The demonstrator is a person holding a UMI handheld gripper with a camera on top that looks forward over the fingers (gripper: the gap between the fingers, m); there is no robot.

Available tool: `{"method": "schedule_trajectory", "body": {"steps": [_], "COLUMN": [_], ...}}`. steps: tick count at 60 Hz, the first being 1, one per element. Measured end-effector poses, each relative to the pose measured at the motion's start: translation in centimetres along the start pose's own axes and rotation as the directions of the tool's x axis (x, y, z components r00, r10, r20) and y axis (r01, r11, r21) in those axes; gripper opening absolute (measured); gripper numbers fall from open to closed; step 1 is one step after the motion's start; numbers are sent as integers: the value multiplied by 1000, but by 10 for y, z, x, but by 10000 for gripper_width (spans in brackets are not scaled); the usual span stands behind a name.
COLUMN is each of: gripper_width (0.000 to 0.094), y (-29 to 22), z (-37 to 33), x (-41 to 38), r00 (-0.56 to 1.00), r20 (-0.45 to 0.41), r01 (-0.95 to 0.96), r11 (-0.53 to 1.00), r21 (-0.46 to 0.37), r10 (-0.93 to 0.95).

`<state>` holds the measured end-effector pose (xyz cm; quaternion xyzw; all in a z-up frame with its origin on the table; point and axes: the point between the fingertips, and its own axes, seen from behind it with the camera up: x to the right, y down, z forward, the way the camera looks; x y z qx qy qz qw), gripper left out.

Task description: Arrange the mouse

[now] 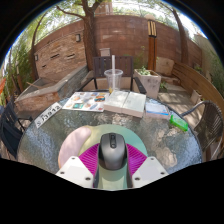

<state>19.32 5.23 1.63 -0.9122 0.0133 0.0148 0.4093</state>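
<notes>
The mouse (112, 152) is sitting between the fingers of the hand-held gripper (112, 160), whose purple pads (88, 158) are pressing against its two sides, above a round glass bench (50, 140) outdoors. Beyond the mouse, a book (124, 102) is lying on the glass, with a clear plastic cup (113, 79) and straw standing behind it. A green item (178, 123) is lying off to the mouse's right. A brick wall (70, 50) and a tree trunk (91, 35) are standing behind the bench.
</notes>
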Motion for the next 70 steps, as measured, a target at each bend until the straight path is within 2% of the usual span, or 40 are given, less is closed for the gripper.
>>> {"method": "schedule_trajectory", "body": {"steps": [4,9,15,18,28,45,58,70], "gripper_width": [462,562,877,831,861,850,858,862], "y": [21,16,6,2,-16,7,33,39], "z": [16,3,-17,-36,-128,-284,-333,-346], "x": [-7,-6,-13,-15,-28,-78,-103,-113], "r00": [1000,999,998,998,994,985,983,978], "r20": [16,-8,-4,-18,-80,-160,-182,-197], "r01": [5,48,66,66,80,72,58,85], "r11": [998,998,998,998,996,994,994,991], "r21": [-56,-31,-16,-7,28,81,93,104], "r10": [-4,-48,-66,-67,-77,-58,-41,-63]}}
